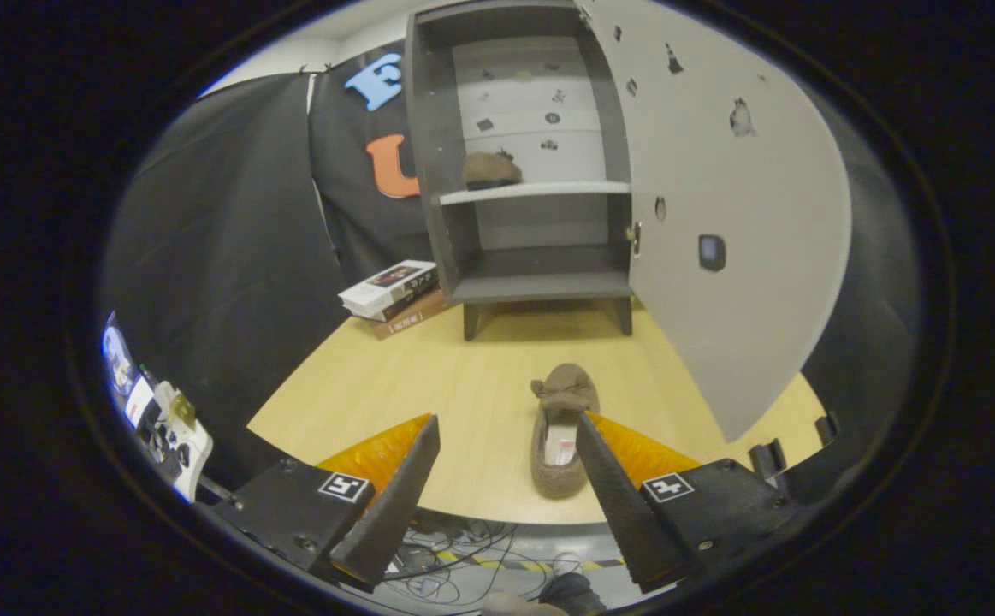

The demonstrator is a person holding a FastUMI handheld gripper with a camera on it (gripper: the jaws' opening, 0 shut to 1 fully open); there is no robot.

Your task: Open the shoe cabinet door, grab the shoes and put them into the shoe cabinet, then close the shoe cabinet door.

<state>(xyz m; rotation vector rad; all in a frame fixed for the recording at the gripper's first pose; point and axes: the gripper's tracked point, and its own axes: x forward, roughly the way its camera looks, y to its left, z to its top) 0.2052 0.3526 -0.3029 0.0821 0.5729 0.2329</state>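
Tool (506, 428) spread open, slipper (559, 428) against right finger, cabinet door (719, 214) open

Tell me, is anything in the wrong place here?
Yes, a bit. One brown shoe already sits on the shelf in the shoe cabinet, but its partner, the other shoe, lies on the table, just ahead of the open gripper, by one finger. The cabinet door hangs wide open.
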